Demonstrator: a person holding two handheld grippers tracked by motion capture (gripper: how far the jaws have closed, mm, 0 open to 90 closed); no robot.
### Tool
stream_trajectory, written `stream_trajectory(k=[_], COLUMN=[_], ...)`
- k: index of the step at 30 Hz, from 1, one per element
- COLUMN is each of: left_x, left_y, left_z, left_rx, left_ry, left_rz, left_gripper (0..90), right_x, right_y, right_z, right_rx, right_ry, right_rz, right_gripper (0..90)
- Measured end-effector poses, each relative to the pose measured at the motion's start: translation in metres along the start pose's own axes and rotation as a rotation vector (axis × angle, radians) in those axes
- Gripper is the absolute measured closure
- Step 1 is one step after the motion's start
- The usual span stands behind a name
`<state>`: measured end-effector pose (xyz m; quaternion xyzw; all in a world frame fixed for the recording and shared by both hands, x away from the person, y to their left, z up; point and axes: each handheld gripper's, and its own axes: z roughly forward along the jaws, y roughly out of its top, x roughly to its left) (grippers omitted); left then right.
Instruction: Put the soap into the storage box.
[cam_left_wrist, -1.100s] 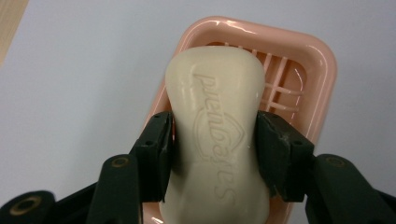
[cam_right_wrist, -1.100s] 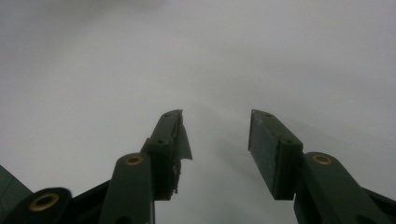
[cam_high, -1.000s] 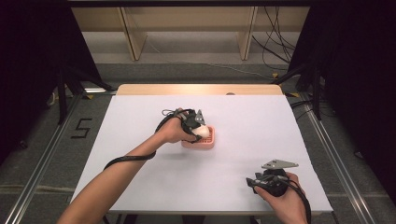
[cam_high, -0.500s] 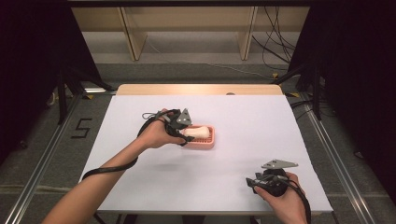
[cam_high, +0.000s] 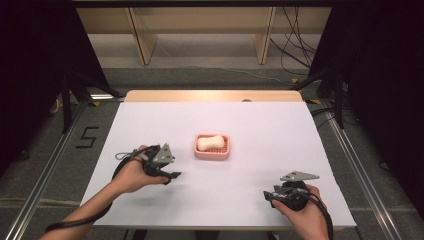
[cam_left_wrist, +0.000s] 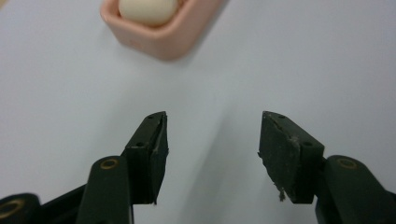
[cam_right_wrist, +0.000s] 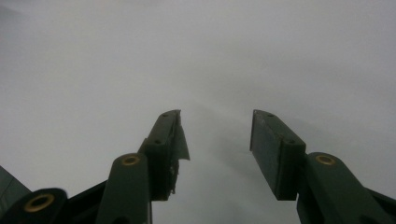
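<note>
- Tabletop (cam_high: 260, 130) — white sheet over a wood top, a strip of wood showing along the far edge; grey floor around it.
- Soap dish (cam_high: 212, 146) — pink, rectangular w/ rounded corners, sat near the centre of the tabletop, long side running left-right. In the left gripper view its near corner showed at top (cam_left_wrist: 163, 35), ahead of the jaws and apart from them.
- Soap bar (cam_high: 210, 143) — cream, oval, lay inside the dish, below the rim on the near side; seen also in the left gripper view (cam_left_wrist: 148, 9).
- Left gripper (cam_high: 169, 175) — held in the person's left hand (cam_high: 134, 172), low over the tabletop, left of and nearer than the dish, not touching it. Grey three-cornered plate on top. Jaws stood apart, nothing between them; bare white surface in the gap (cam_left_wrist: 212, 140).
- Right gripper (cam_high: 270, 196) — held in the right hand (cam_high: 300, 210) at the near right of the tabletop, well apart from the dish. Grey plate on top, cable trailing over the wrist. Jaws likewise apart and empty (cam_right_wrist: 215, 140); only plain tabletop ahead of them.
- Floor marking (cam_high: 88, 136) — black "5" on the floor, left of the tabletop.
</note>
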<state>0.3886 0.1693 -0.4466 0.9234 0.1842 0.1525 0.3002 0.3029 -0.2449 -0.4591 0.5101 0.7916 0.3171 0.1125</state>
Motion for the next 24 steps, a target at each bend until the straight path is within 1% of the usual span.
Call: stream_trajectory(k=[1, 2, 3, 4, 5, 6, 7, 8, 9, 10, 11, 12, 13, 15, 16, 17, 18, 19, 20, 21, 22, 23, 24], left_x=[-0.003, -0.009, -0.009, -0.014, -0.017, -0.021, -0.024, -0.027, -0.029, -0.031, -0.031, -0.035, -0.036, -0.038, -0.039, -0.04, -0.04, -0.04, -0.039, -0.038, -0.035, -0.035, -0.035], left_y=[-0.009, -0.027, -0.027, -0.042, -0.049, -0.055, -0.06, -0.065, -0.069, -0.073, -0.073, -0.079, -0.082, -0.086, -0.087, -0.089, -0.09, -0.092, -0.094, -0.094, -0.096, -0.096, -0.097], left_z=[-0.003, -0.009, -0.009, -0.015, -0.018, -0.021, -0.024, -0.027, -0.029, -0.032, -0.032, -0.037, -0.039, -0.044, -0.046, -0.048, -0.05, -0.051, -0.052, -0.052, -0.053, -0.053, -0.051], left_rx=[0.003, 0.018, 0.018, 0.029, 0.026, 0.01, 0.001, -0.002, -0.002, 0.001, 0.001, -0.005, -0.01, -0.024, -0.024, -0.048, -0.038, -0.049, -0.049, -0.061, -0.055, -0.055, -0.083], left_ry=[0.003, 0.008, 0.008, 0.003, 0.01, 0.022, 0.026, 0.023, 0.039, 0.049, 0.049, 0.059, 0.059, 0.066, 0.078, 0.08, 0.09, 0.091, 0.099, 0.093, 0.1, 0.1, 0.101], left_rz=[-0.009, -0.043, -0.043, -0.076, -0.099, -0.12, -0.143, -0.153, -0.165, -0.173, -0.173, -0.186, -0.196, -0.219, -0.217, -0.242, -0.239, -0.253, -0.257, -0.265, -0.256, -0.256, -0.305], left_gripper=[41.8, 41.8, 41.5, 41.4, 41.5, 41.6, 41.6, 41.6, 41.5, 41.6, 41.8, 42.1, 42.1, 42.1, 42.1, 42.1, 42.0, 41.9, 41.9, 42.0, 42.1, 42.2, 42.2], right_x=[0.0, -0.002, -0.002, -0.001, -0.001, 0.0, 0.002, 0.002, 0.002, 0.001, 0.001, 0.002, 0.004, 0.004, 0.004, 0.004, 0.004, 0.004, 0.005, 0.004, 0.005, 0.005, 0.003], right_y=[0.0, 0.0, 0.0, 0.0, 0.001, 0.001, 0.001, 0.001, 0.001, 0.001, 0.001, 0.001, 0.001, 0.001, 0.001, 0.0, 0.0, 0.0, 0.0, 0.0, 0.0, 0.0, 0.001], right_z=[0.0, 0.002, 0.002, 0.003, 0.003, 0.003, 0.002, 0.002, 0.002, 0.002, 0.002, 0.001, 0.001, 0.001, 0.001, 0.001, 0.001, 0.001, 0.001, 0.002, 0.002, 0.002, 0.005], right_rx=[0.0, -0.014, -0.014, -0.006, -0.007, -0.002, 0.012, 0.009, 0.002, -0.007, -0.007, 0.005, 0.011, 0.009, 0.006, 0.011, 0.012, 0.01, 0.015, 0.011, 0.014, 0.014, -0.002], right_ry=[0.0, 0.0, 0.0, 0.002, 0.012, 0.006, 0.006, 0.006, 0.006, 0.003, 0.003, -0.011, 0.01, 0.014, 0.016, 0.018, 0.018, 0.021, 0.021, 0.015, 0.019, 0.019, 0.027], right_rz=[0.0, -0.037, -0.037, -0.037, -0.036, -0.032, -0.009, -0.016, -0.021, -0.039, -0.039, -0.052, -0.01, -0.014, -0.019, -0.016, -0.015, -0.018, -0.012, -0.023, -0.018, -0.018, -0.041], right_gripper=[53.4, 53.4, 53.4, 53.4, 53.4, 53.4, 53.4, 53.4, 53.4, 53.4, 53.4, 53.4, 53.3, 53.3, 53.3, 53.2, 53.2, 53.2, 53.1, 52.9, 52.8, 52.8, 52.7])
